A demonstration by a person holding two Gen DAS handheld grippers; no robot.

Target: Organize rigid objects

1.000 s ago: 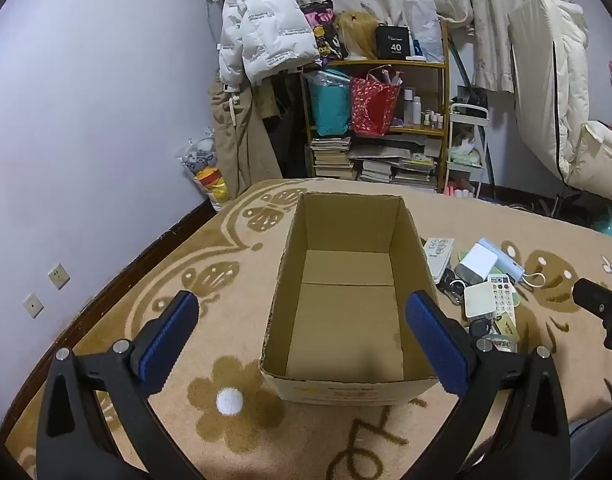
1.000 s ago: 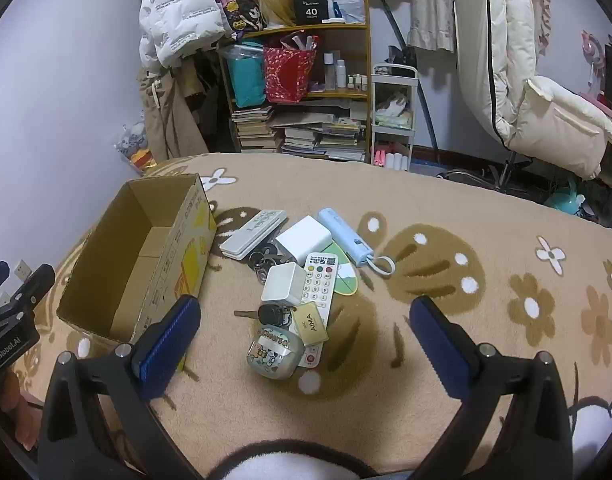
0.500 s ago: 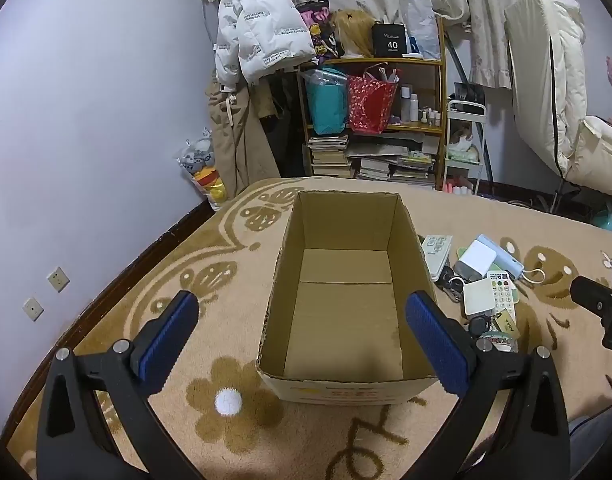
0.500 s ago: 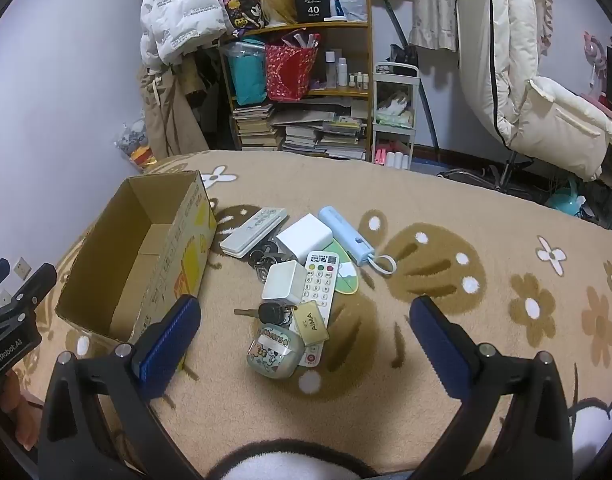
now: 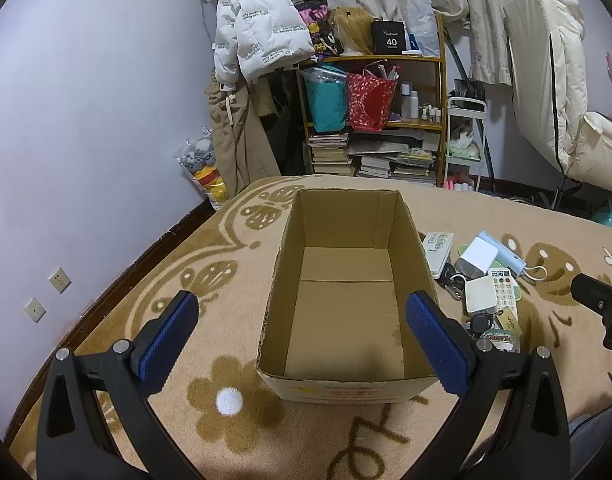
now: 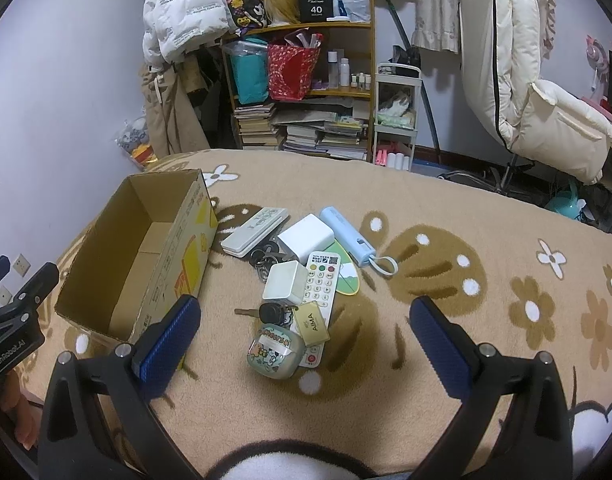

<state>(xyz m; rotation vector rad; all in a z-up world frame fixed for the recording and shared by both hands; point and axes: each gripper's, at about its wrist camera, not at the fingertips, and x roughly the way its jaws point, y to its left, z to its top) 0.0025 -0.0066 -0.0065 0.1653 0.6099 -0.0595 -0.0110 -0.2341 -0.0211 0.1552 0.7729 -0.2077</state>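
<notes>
An open, empty cardboard box [image 5: 346,292] stands on the beige patterned blanket [image 6: 446,264]; it also shows at left in the right wrist view [image 6: 145,256]. Right of it lies a pile: a white remote [image 6: 320,292], a white case [image 6: 251,232], two white cubes [image 6: 285,282], a blue power bank [image 6: 346,236], keys [image 6: 271,312], a gold tag [image 6: 312,322] and a round green case [image 6: 275,352]. My left gripper [image 5: 301,340] is open and empty, above the box's near end. My right gripper [image 6: 303,344] is open and empty, above the pile's near end.
A cluttered wooden shelf [image 6: 301,92] with bags and books stands beyond the bed. Jackets [image 5: 257,36] hang at the wall on the left. A white padded chair [image 6: 546,92] is at the right. The blanket's far edge drops off to the floor.
Both grippers have barely shifted; the left view has drifted slightly so the box sits a touch farther left. Nothing was grasped or moved.
</notes>
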